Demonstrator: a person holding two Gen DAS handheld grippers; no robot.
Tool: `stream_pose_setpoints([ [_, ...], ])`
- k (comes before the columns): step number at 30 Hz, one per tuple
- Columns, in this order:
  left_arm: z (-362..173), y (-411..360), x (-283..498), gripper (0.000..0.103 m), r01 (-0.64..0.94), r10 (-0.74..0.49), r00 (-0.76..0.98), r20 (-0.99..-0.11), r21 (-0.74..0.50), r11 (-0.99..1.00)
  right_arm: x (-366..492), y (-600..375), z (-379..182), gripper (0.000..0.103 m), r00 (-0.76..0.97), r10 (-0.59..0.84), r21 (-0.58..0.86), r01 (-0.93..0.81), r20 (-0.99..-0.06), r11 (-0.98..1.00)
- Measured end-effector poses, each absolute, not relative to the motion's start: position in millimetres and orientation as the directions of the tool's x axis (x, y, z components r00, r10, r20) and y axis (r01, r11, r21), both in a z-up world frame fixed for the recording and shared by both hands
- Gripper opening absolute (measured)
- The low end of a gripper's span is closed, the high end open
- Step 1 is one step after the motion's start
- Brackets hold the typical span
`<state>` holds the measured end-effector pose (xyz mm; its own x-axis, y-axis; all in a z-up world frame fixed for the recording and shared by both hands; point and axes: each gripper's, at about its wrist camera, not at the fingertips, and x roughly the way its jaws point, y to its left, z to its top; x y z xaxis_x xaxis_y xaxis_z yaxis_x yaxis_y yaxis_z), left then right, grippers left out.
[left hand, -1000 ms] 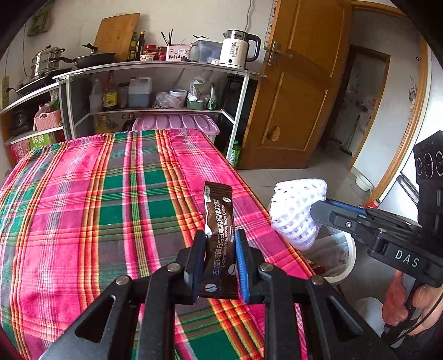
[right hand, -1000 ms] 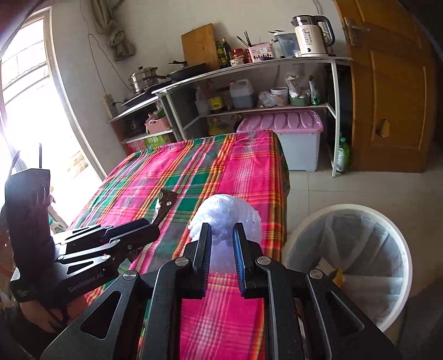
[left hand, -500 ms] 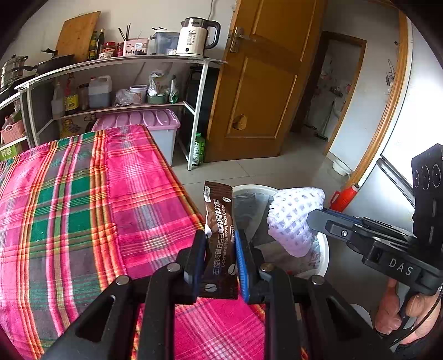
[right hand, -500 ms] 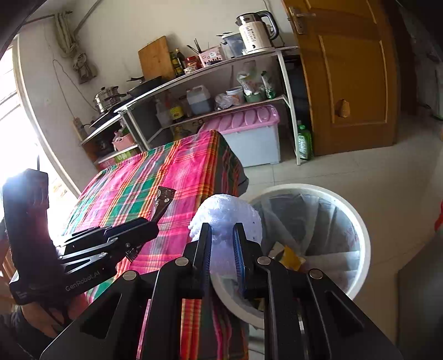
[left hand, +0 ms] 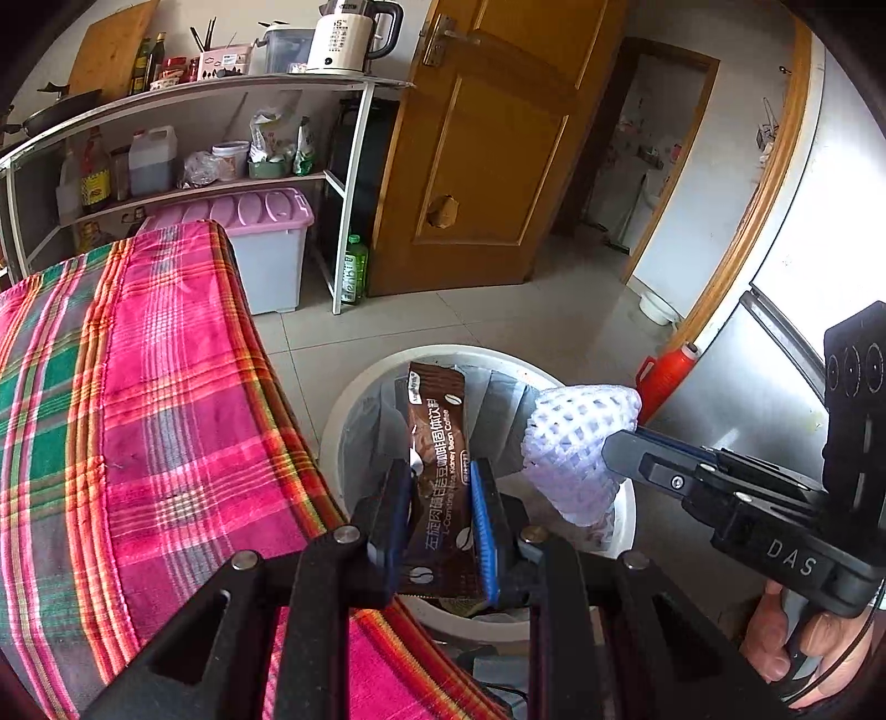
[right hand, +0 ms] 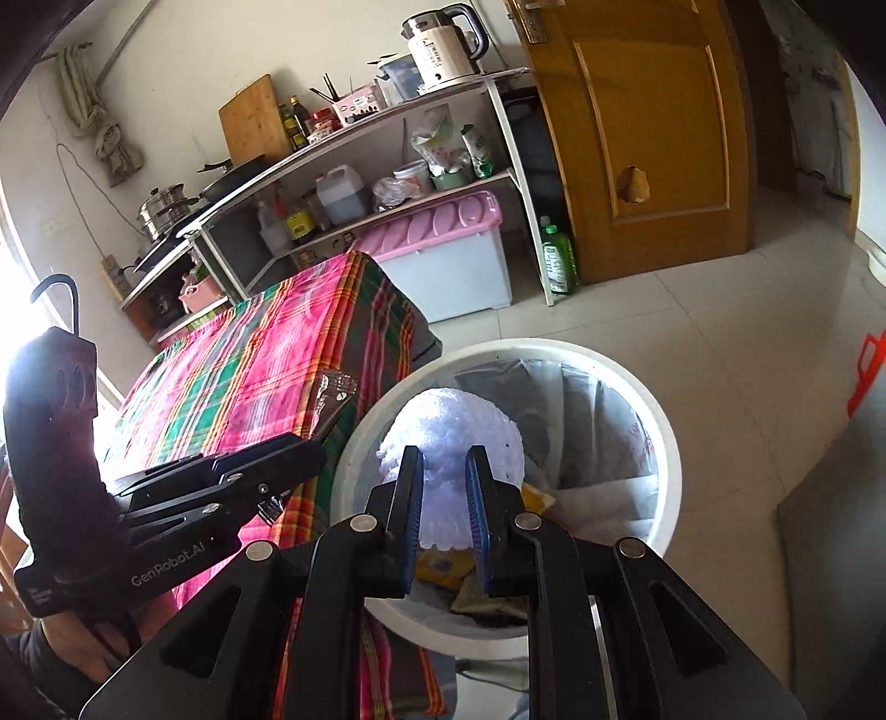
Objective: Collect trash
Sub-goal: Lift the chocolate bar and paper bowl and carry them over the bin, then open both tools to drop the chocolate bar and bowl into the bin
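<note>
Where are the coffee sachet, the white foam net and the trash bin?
coffee sachet (left hand: 440,443): left wrist view, middle of the brown wrapper above the pads.
white foam net (left hand: 576,443): left wrist view, middle of its mesh.
trash bin (right hand: 667,443): right wrist view, white rim on the right.

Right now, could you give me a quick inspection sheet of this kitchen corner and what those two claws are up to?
Surface: plaid tablecloth, bare where visible.
Job's things: brown coffee sachet and white foam net, both over the white bin, which is lined and already holds wrappers.
Clutter: nothing seen on the table.
Grippers: left claw shut on the sachet; right claw shut on the net.
Cables: nothing seen near the bin.
Surroundings: shelf with kettle, pink-lidded box, wooden door.
</note>
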<state>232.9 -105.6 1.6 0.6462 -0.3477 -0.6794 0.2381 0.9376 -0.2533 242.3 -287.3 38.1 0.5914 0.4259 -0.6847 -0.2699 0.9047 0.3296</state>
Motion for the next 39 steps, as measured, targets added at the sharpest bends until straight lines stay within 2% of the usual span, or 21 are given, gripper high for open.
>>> stream_pose_setpoints([
  [11,-13.1,-133.6,249.9,0.023,0.256,-0.368,0.593,-0.716,-0.266,0.929,255.2,-306.1,13.8,0.020,0.556,0.403,0.348,-0.207,-0.727,0.914],
  [15,-18.4,-137.2,253.0,0.029,0.250,-0.364,0.574,-0.734,-0.266,0.931,256.2,-309.7,8.7,0.024,0.548,0.401,0.356,-0.193,-0.734,0.915],
  [18,-19.4,-137.6,252.4,0.031,0.250,-0.365,0.570,-0.736,-0.268,0.930,256.5,-311.4,7.0,0.031,0.545,0.398,0.355,-0.188,-0.738,0.916],
  [21,-18.0,-134.7,251.4,0.039,0.247,-0.370,0.577,-0.728,-0.276,0.929,255.7,-312.0,6.7,0.035,0.541,0.402,0.357,-0.191,-0.739,0.914],
  [25,-16.0,-129.7,247.9,0.039,0.245,-0.373,0.584,-0.721,-0.282,0.928,253.8,-312.2,7.3,0.043,0.544,0.402,0.354,-0.196,-0.737,0.914],
  [39,7.2,-107.8,217.3,0.039,0.257,-0.374,0.644,-0.668,-0.272,0.927,224.4,-299.7,35.3,0.044,0.602,0.387,0.308,-0.235,-0.699,0.922],
])
